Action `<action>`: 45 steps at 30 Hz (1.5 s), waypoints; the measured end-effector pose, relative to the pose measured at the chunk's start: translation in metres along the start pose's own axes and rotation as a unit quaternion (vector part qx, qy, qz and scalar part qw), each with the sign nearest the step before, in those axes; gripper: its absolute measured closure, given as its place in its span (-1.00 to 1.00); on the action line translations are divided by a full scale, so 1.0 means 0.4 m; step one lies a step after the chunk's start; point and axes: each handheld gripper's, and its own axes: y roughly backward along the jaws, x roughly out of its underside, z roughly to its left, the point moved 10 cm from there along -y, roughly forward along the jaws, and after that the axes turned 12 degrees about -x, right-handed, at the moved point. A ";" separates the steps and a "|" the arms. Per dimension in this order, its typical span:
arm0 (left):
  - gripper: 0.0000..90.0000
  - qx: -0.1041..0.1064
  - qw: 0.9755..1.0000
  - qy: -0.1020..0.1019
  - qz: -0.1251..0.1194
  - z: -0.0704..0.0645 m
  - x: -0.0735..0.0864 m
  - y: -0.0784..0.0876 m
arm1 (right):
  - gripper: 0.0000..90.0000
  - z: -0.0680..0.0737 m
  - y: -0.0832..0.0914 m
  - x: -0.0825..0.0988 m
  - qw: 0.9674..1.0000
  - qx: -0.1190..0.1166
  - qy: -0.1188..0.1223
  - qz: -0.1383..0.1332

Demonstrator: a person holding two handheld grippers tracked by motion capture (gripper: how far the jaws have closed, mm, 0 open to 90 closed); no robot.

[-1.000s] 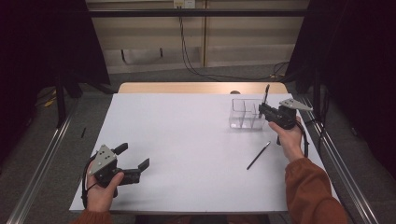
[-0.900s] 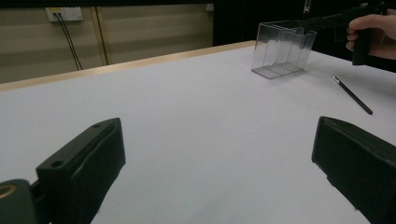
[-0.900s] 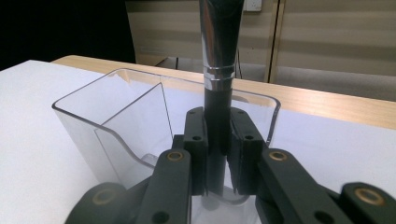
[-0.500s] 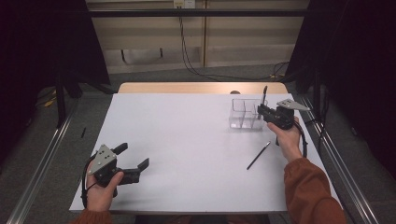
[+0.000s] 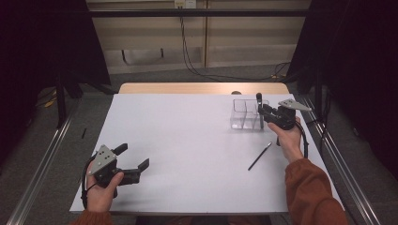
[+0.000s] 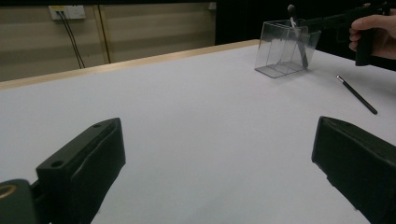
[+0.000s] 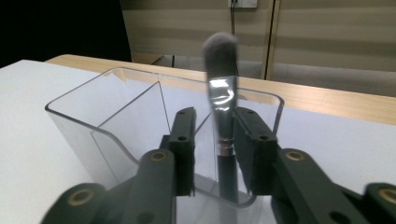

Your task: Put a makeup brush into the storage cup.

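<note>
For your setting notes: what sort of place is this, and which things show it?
Probably a recording lab or test booth: a plain white table flanked by black curtains, loose wall cables, and a person working with hand-held claws.

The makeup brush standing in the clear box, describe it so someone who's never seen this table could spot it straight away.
On the white table, look to the far right corner for the clear plastic divided box. The makeup brush stands upright in its right-hand compartment, between the right gripper's slightly parted jaws, which have just been opening. Unlike the thin dark brush lying flat on the table nearby, it has a shiny silver ferrule and a rounded grey bristle head.
</note>
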 end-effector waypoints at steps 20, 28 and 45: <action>-0.94 0.000 1.000 0.005 0.000 0.008 0.003 -0.006 | -0.34 0.015 0.057 -0.029 1.000 -0.003 -0.010 -0.017; -0.94 0.000 1.000 0.016 -0.007 0.005 -0.001 -0.006 | -0.74 0.044 0.097 -0.027 1.000 -0.007 0.006 -0.018; -0.94 0.001 1.000 0.022 -0.013 0.005 -0.002 -0.001 | -0.98 0.110 0.153 0.031 0.999 -0.038 -0.009 -0.002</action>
